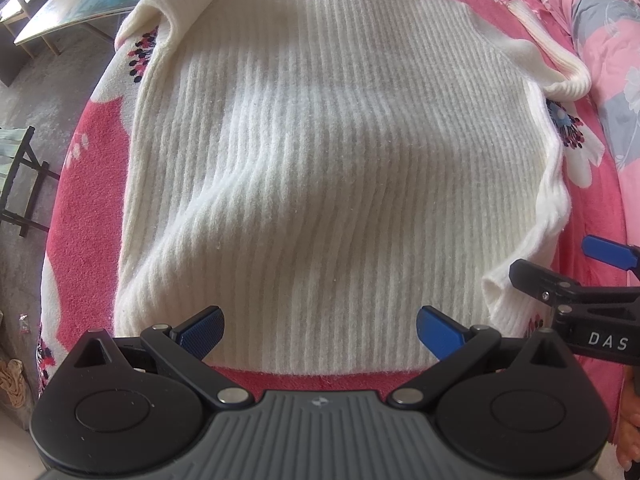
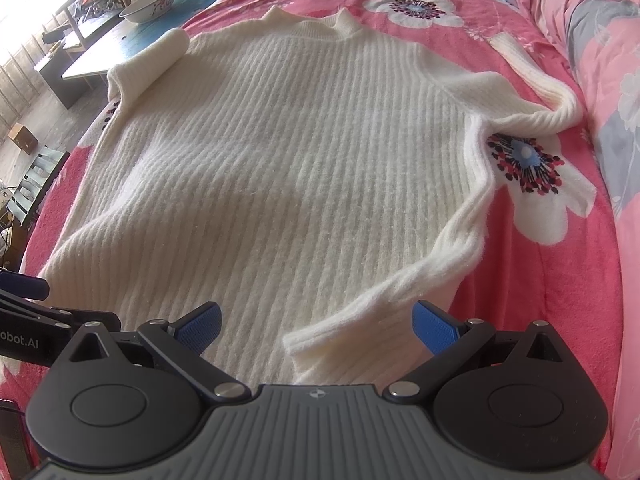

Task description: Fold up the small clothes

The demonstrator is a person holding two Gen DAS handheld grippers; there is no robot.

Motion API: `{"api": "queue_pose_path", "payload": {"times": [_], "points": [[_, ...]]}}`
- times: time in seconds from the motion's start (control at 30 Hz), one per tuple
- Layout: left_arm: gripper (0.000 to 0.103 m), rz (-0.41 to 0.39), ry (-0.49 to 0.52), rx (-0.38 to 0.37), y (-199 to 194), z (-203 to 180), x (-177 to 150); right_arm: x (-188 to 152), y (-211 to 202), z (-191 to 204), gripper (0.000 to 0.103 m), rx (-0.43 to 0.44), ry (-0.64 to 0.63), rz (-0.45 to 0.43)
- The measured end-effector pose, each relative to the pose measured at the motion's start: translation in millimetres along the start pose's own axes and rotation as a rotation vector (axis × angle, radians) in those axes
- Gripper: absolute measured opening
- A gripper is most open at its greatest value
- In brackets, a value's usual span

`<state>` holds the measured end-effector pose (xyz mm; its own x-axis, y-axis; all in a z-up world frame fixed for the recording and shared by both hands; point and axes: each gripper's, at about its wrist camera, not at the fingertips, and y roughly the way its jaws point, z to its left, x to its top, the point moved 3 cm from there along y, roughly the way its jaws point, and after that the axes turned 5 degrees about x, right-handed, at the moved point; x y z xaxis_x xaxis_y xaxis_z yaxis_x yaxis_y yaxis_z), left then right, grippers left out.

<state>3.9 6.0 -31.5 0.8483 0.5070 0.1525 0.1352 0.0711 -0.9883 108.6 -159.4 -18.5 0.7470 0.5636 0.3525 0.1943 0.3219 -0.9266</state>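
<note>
A cream ribbed knit sweater [image 1: 320, 152] lies spread flat on a pink floral blanket [image 1: 80, 248], collar away from me, hem near me. It also fills the right wrist view [image 2: 288, 160]. Its left sleeve [image 2: 148, 60] is folded in near the shoulder; its right sleeve [image 2: 552, 100] trails toward the pillow side. My left gripper [image 1: 320, 330] is open and empty just above the hem's middle. My right gripper [image 2: 318, 328] is open and empty over the hem's curled right corner [image 2: 340, 336]. The right gripper also shows at the right edge of the left wrist view [image 1: 560, 268].
A pink and grey quilt [image 2: 600, 60] is bunched along the right side of the bed. Left of the bed stand a blue-topped table [image 2: 120, 36] with a white basin [image 2: 150, 4], and a folding stool [image 1: 20, 184] on the concrete floor.
</note>
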Motion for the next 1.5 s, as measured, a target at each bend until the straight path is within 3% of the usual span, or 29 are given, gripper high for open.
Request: {"api": "queue_pose_path", "payload": {"times": [0.2,0.3,0.53,0.67,0.8,0.87,1.0,1.03,1.1,1.23,1.33,1.5], "points": [[0.103,-0.022,-0.015,0.005,0.6,7.9,4.3,1.5,0.4,2.4,0.103,0.006,-0.015,-0.014],[0.103,-0.049,-0.045,-0.040,-5.6,20.6,13.7,11.6,-3.4,4.5,0.103,0.003,-0.023,-0.062],[0.103,-0.337,-0.235,-0.080,-41.7,99.0,64.4,86.2,-5.2,31.3,0.103,0.126,-0.039,-0.209],[0.103,-0.486,-0.310,-0.012,-46.1,151.5,105.8,139.5,15.9,56.3,0.103,0.232,-0.078,-0.265],[0.103,-0.571,-0.396,0.124,-55.1,209.6,153.9,183.8,65.3,73.2,0.103,0.288,-0.069,-0.197],[0.103,-0.523,-0.458,0.125,-46.0,234.2,175.3,197.3,92.5,76.7,0.103,0.303,-0.033,-0.134],[0.103,-0.425,-0.709,-0.024,7.6,302.1,224.7,205.7,140.7,71.5,0.103,0.339,0.052,-0.033],[0.103,-0.416,-0.729,-0.037,13.3,306.8,228.0,205.1,148.9,69.6,0.103,0.346,0.066,-0.012],[0.103,-0.351,-0.900,-0.124,54.9,338.4,238.2,203.0,164.2,67.5,0.103,0.353,0.078,0.019],[0.099,-0.181,-1.112,-0.279,134.6,362.9,238.6,201.6,188.5,66.4,0.103,0.354,0.074,0.062],[0.097,-0.129,-1.197,-0.353,178.0,367.3,235.5,206.5,196.7,65.6,0.103,0.356,0.064,0.057],[0.096,-0.151,-1.226,-0.406,203.4,368.2,246.8,215.6,203.1,64.2,0.103,0.363,0.057,0.056]]}}
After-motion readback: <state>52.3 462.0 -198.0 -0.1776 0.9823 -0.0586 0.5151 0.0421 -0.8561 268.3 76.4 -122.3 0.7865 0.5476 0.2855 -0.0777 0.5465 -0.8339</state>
